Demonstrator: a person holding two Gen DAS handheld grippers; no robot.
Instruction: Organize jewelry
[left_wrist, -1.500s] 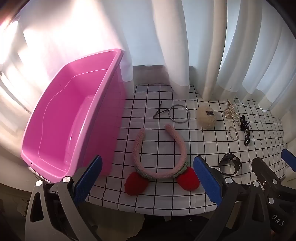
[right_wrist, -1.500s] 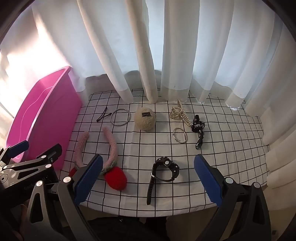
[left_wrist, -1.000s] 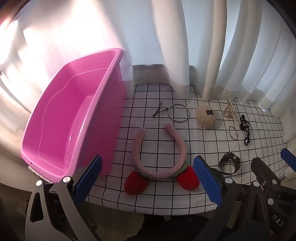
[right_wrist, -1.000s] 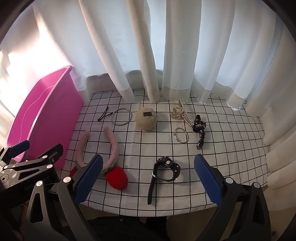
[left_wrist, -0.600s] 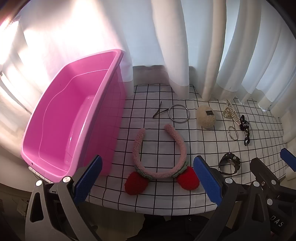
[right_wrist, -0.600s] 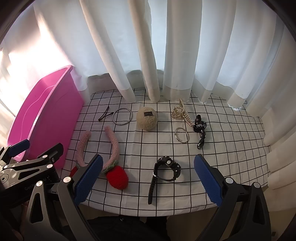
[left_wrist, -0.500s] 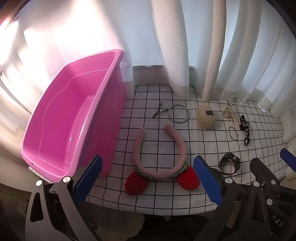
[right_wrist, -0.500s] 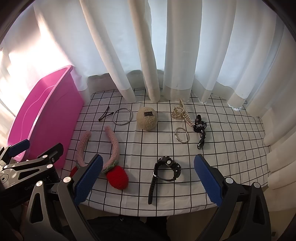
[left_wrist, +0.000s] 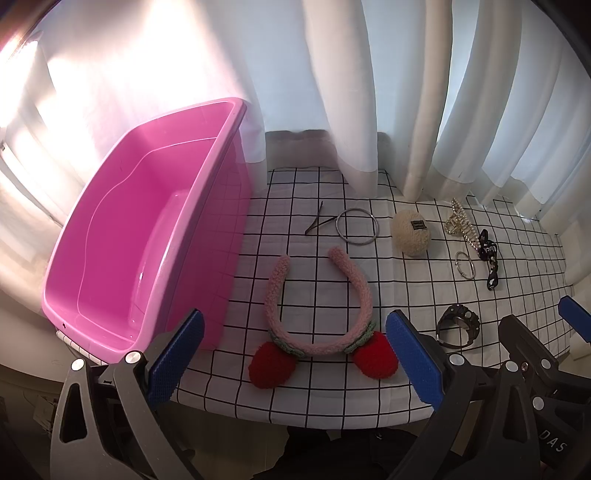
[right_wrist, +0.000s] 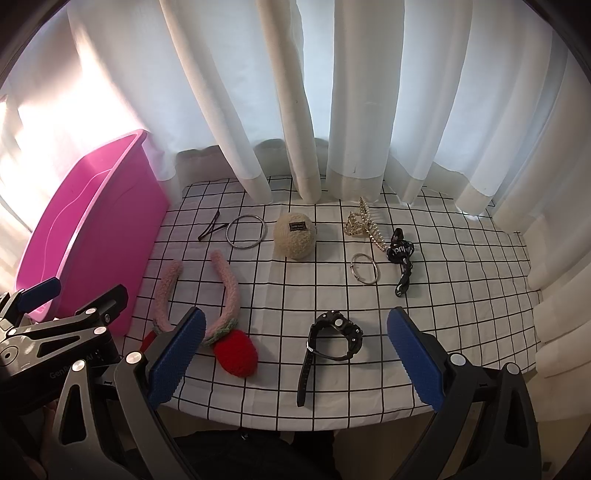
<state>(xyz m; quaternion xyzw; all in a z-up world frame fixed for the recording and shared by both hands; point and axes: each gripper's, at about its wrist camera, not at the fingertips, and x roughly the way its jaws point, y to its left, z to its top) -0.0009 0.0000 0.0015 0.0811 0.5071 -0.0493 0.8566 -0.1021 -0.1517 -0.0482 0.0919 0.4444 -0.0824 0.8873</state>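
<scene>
The left hand-held gripper (left_wrist: 293, 354) is spread wide and empty; the right hand-held gripper (right_wrist: 295, 354) likewise, with "DAS" legible on its body at the lower right of the left view. Between the left's blue pads lies the pink headband (left_wrist: 317, 306) (red pompoms nearest). Between the right's lies the black watch (right_wrist: 330, 341). A pink bin (left_wrist: 140, 236) fills the left of the desk (right_wrist: 461, 302).

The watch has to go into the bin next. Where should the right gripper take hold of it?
Probably the looped band beside the watch face, coming straight down with the right gripper. The loop stands up off the cloth, so the fingers can straddle it; the loose strap tail lies flat.
</scene>
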